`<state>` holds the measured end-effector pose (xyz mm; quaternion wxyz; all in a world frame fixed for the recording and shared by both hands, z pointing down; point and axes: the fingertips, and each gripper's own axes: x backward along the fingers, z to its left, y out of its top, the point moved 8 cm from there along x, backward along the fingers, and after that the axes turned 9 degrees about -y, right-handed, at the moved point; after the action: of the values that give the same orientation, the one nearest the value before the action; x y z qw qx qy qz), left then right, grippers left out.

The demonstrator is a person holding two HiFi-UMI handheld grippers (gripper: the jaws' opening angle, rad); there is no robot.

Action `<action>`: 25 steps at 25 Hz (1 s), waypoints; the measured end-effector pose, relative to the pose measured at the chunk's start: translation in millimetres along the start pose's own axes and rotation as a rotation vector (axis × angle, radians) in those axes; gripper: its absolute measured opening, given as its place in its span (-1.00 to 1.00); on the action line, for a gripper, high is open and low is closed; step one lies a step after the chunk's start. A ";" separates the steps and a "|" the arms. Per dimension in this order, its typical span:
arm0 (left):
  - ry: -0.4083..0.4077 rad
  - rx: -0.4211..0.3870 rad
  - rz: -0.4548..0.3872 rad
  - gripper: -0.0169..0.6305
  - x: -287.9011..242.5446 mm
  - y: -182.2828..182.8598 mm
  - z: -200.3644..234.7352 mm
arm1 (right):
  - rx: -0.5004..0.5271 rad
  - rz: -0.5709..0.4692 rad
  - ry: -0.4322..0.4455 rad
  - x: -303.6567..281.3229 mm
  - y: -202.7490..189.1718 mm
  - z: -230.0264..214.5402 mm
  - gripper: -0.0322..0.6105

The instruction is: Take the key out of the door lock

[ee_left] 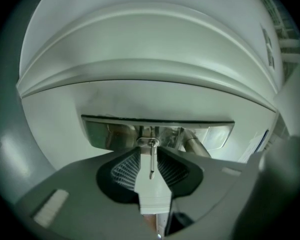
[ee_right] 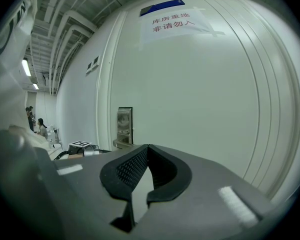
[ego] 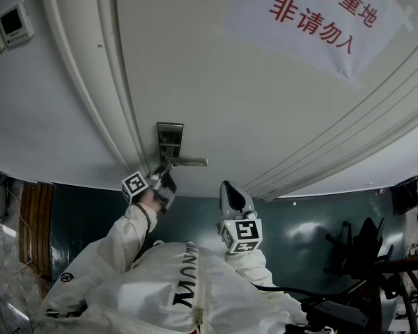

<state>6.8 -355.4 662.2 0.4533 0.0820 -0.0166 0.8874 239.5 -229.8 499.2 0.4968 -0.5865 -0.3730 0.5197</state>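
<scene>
The slim silver key (ee_left: 152, 161) sits in the keyhole of the polished steel door lock (ee_left: 104, 134), edge-on, jutting straight out.

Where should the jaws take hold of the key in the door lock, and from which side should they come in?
Grip the key by the flat head sticking out of the lock, one jaw on each broad face. Come straight at the door, along the key's length: it stands edge-on, pointing out of the lock, so a straight pull back should free it.
</scene>
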 end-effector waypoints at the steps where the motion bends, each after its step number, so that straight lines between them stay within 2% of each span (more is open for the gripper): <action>1: 0.002 -0.002 0.002 -0.64 -0.3 0.0 0.3 | 0.000 0.001 -0.001 0.1 -0.3 -0.1 -0.90; 8: 0.007 -0.002 0.008 -0.75 -0.9 -0.8 0.3 | -0.009 -0.002 -0.004 1.0 -0.7 -0.5 -0.90; 12: 0.006 -0.030 0.013 -0.86 -2.4 -0.3 -3.0 | -0.014 0.000 -0.001 1.2 -1.9 0.3 -0.90; 25: 0.006 -0.040 -0.013 -0.87 -1.7 -1.1 -4.7 | -0.024 -0.003 -0.001 7.9 -5.0 -1.0 -0.90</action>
<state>8.1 -355.7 657.3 0.4608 0.0702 -0.0324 0.8841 242.3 -221.3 502.1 0.4904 -0.5916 -0.3801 0.5148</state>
